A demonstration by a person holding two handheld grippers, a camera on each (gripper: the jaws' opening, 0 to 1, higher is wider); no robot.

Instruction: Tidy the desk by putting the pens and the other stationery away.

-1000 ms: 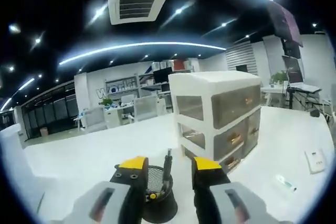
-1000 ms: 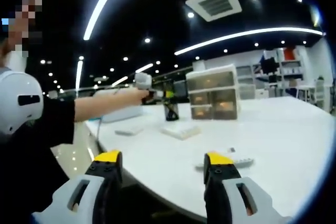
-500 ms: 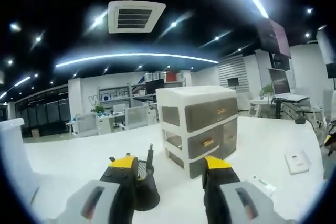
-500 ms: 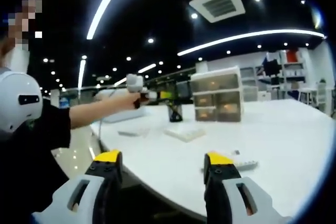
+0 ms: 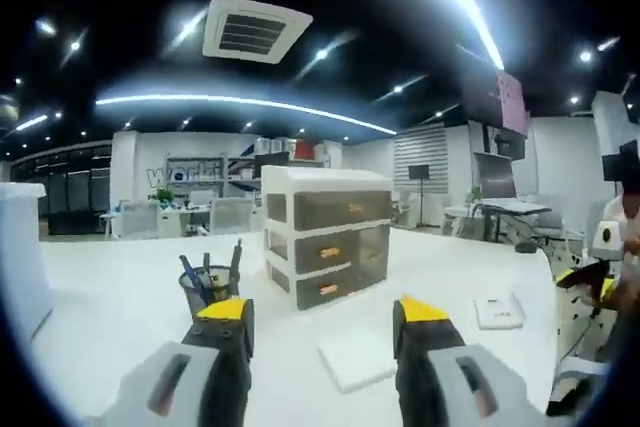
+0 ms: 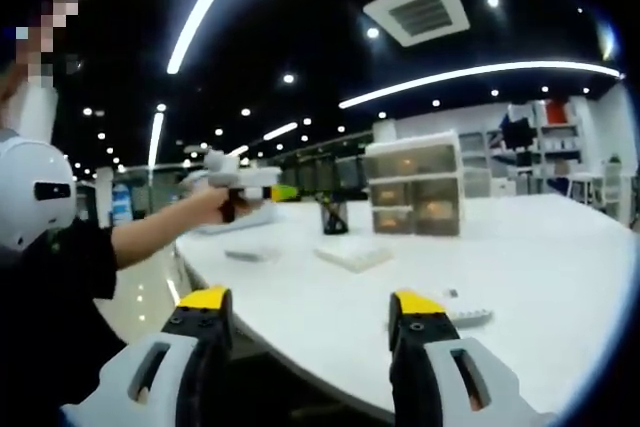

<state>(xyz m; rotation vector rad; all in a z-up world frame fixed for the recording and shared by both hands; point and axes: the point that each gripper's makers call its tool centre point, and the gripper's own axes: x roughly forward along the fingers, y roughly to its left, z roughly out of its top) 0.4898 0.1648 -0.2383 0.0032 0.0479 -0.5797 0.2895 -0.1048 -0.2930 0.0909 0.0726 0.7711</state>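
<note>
While both pairs of tongs hang above the white bench [image 5: 120,297], neither holds anything. In the left gripper view the left tongs [image 5: 325,312] stand wide apart, their yellow-tipped jaws rising from the bottom edge with bare bench between them. Just beyond the left jaw stands a black mesh pen cup [image 5: 208,287] with several pens [image 5: 193,272] sticking up from it, blue and dark ones leaning at different angles. Right of the cup, a little apart from it, sits a white drawer unit [image 5: 327,247] with three translucent grey drawers, all closed. Nearer the camera, between the jaws, a flat white pad [image 5: 355,362] lies on the bench, and farther right lies a small white rectangular item [image 5: 498,310].

In the right gripper view the right tongs [image 6: 310,312] are likewise wide and empty, held low near the bench's near edge. A person's arm reaches in from the left, the hand gripping the left tongs [image 6: 280,192], which point toward the pen cup [image 6: 333,215] but stay short of it, apart. Whether these are open cannot be told from this side view. The drawer unit [image 6: 415,182] stands just right of the cup. The white pad [image 6: 352,254] lies in front of them, a thin flat item [image 6: 250,255] to its left, and a small long pale object [image 6: 470,315] lies beside the right jaw.
</note>
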